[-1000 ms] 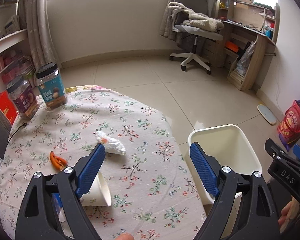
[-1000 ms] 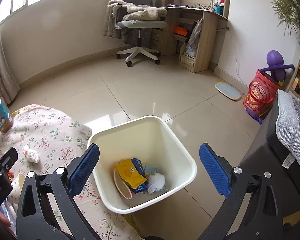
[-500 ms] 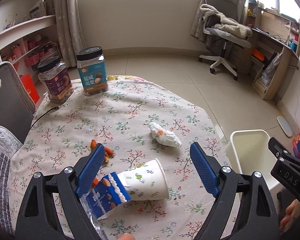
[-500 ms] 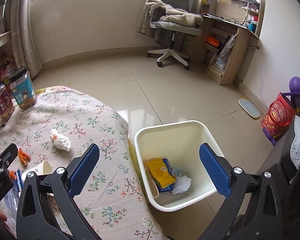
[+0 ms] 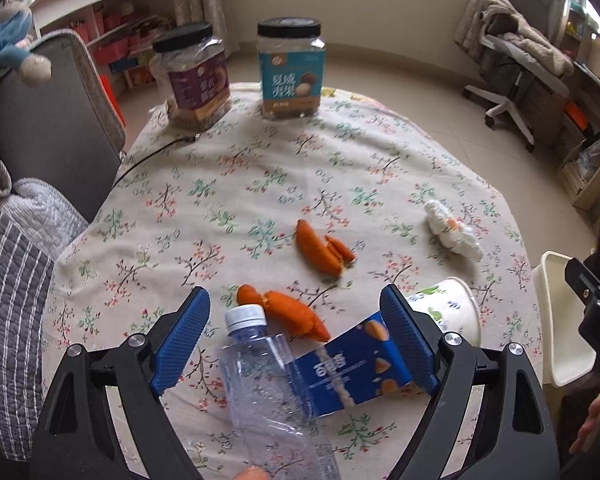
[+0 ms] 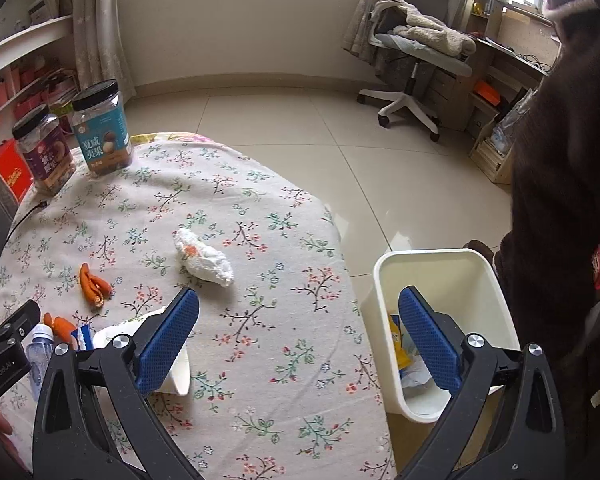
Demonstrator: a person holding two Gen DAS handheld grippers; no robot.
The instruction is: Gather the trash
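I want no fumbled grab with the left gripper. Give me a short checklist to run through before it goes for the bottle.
1. Left gripper open, nothing held: ok.
2. Plastic bottle between the fingers: ok.
3. Bottle free of other litter: not ok, it overlaps the blue carton.
4. Orange peel clear of the cap: cannot tell.
5. Trash bin has room: ok.
6. Right gripper open and free: ok.
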